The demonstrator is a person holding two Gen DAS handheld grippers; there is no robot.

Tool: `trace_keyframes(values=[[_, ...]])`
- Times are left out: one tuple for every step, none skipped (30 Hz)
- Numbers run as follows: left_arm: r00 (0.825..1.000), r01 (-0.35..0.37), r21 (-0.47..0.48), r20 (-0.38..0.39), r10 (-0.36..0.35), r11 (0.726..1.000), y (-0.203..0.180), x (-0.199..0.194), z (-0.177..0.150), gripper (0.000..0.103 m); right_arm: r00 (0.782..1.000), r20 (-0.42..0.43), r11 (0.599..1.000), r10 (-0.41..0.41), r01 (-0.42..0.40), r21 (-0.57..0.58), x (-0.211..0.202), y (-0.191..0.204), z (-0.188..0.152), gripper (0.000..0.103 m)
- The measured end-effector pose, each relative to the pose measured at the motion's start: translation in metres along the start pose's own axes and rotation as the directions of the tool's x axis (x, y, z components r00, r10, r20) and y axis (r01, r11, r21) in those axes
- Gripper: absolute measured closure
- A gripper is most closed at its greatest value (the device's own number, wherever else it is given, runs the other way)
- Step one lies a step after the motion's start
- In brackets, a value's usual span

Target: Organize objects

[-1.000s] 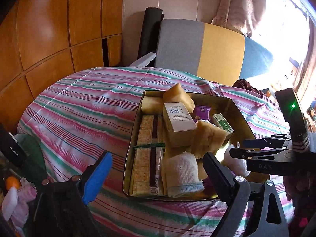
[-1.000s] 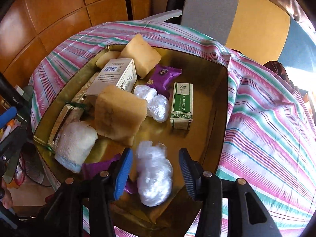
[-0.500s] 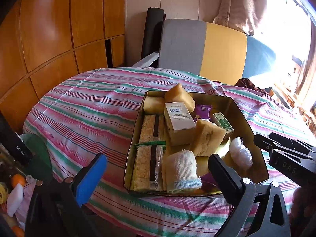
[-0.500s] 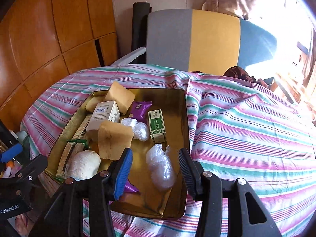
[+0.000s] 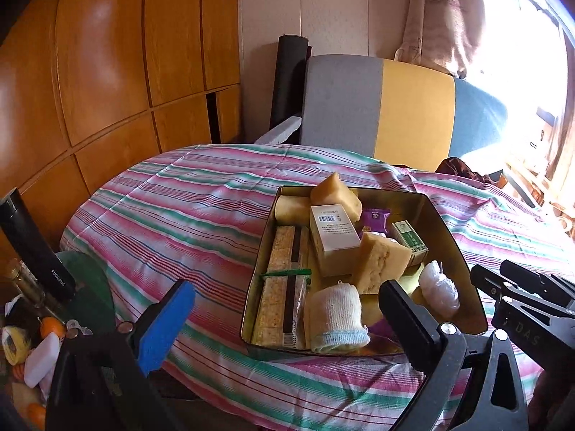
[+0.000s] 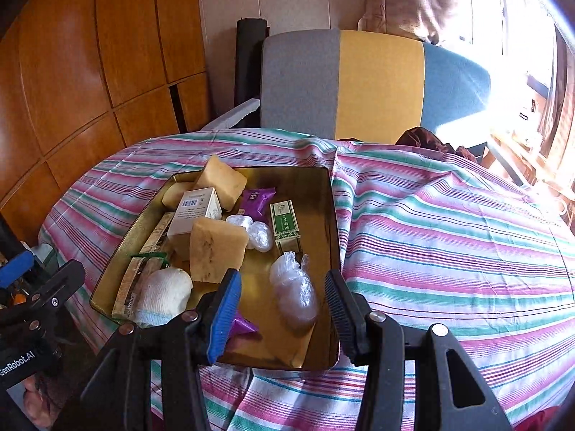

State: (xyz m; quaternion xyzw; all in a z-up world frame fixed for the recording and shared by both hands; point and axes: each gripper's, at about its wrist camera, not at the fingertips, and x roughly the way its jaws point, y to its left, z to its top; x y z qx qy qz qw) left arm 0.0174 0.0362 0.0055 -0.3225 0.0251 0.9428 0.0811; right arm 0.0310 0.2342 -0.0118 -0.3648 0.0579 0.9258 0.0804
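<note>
tray (image 6: 332, 215): gold metal (glossy) | sponge (image 6: 215, 251): porous block | cloth (image 5: 161, 215): striped

Left wrist view: from the near left, angled down across the striped table (image 5: 187, 222) at the tin tray (image 5: 451, 237). Right wrist view: closer, from the near right. Both share the tray (image 6: 332, 215) and chair (image 6: 377, 82).

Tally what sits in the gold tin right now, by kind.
In the gold tin:
Yellow sponge blocks: 3
Cartons, white and green: 2
Clear plastic bundles: 2
Purple packets: 2
Cracker pack: 1
White sock roll: 1
Total: 11
</note>
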Motion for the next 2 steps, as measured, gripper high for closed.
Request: trace_keyframes(values=[[1.000,-0.003,0.004,0.007,0.003,1.000,-0.0003,-0.0022,0.0006,0.000,1.000,0.007,1.000,0.000,0.000,-0.001,-0.0015,0.0005,0.0002,0.054],[1.000,-0.012,0.012,0.015,0.011,1.000,-0.0013,-0.0042,0.0013,0.000,1.000,0.013,1.000,0.000,0.000,-0.004,-0.0029,0.0013,0.0003,0.054]])
